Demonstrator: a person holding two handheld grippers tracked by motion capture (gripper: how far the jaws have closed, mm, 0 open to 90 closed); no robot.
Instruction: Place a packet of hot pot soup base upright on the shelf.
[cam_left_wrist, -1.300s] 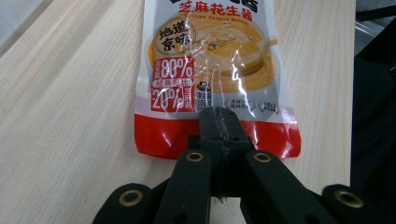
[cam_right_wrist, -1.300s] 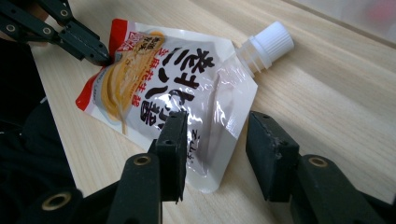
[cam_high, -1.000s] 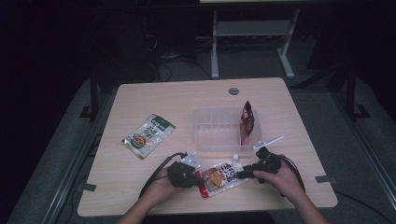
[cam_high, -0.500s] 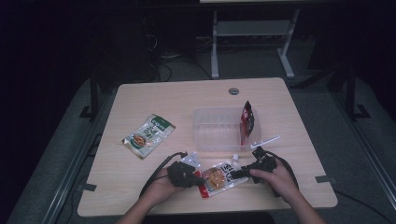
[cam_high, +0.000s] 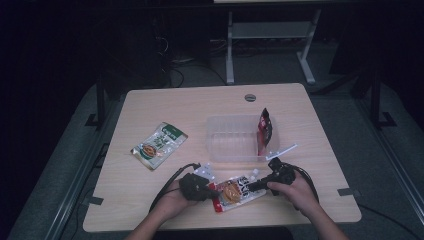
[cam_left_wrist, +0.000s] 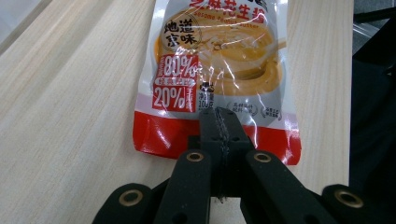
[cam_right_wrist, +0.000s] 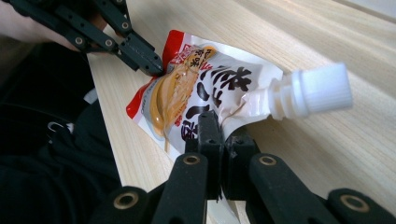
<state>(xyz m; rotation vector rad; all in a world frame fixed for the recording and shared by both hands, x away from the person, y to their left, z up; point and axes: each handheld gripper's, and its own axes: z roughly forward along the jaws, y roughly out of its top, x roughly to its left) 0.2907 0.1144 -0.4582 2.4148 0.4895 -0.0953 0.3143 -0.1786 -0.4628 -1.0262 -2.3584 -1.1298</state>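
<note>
My right gripper has just closed on the pouch near the table's front edge; left gripper pinches its bottom seam, ready for lifting.

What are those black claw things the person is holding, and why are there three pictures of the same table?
Those are hand-held grippers, like big tweezers with two black jaws. One picture looks down from above the table; the other two come from small cameras riding on each gripper. On the table lie a green snack packet and a clear plastic box with a red packet standing in it. Near the person lies a sauce pouch with a white screw cap. The left gripper pinches its red bottom edge. The right gripper has just closed on the edge near the cap.
</note>
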